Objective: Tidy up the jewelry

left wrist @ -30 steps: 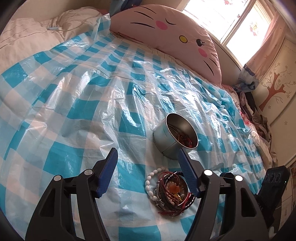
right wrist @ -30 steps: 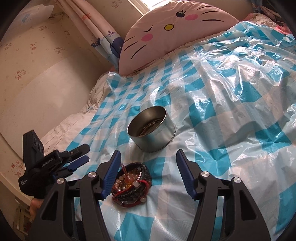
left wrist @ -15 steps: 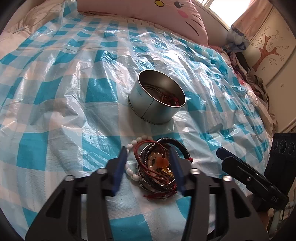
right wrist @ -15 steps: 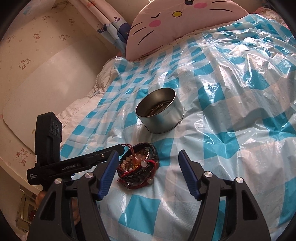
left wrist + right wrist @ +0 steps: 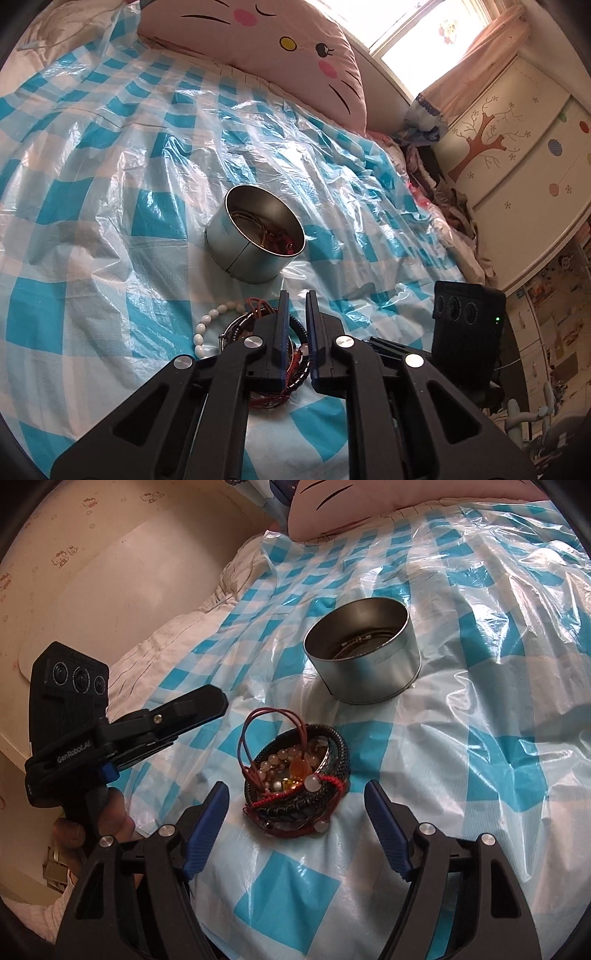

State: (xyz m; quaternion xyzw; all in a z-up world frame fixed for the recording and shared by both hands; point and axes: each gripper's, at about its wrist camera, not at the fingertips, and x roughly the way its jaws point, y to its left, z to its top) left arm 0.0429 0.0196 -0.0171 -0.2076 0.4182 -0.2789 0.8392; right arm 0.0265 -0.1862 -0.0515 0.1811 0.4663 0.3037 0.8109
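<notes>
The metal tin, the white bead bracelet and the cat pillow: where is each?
metal tin (image 5: 369,672): right wrist view, outer side wall.
white bead bracelet (image 5: 200,328): left wrist view, one bead.
cat pillow (image 5: 288,44): left wrist view, yellow nose.

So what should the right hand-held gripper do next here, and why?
Probably ease the right hand-held gripper forward and down onto the bracelet pile. Its jaws are opening, nothing between them yet, and the pile lies just ahead of them. The left hand-held gripper is closing on nothing beside the pile, and the tin stands beyond, already holding jewelry.
</notes>
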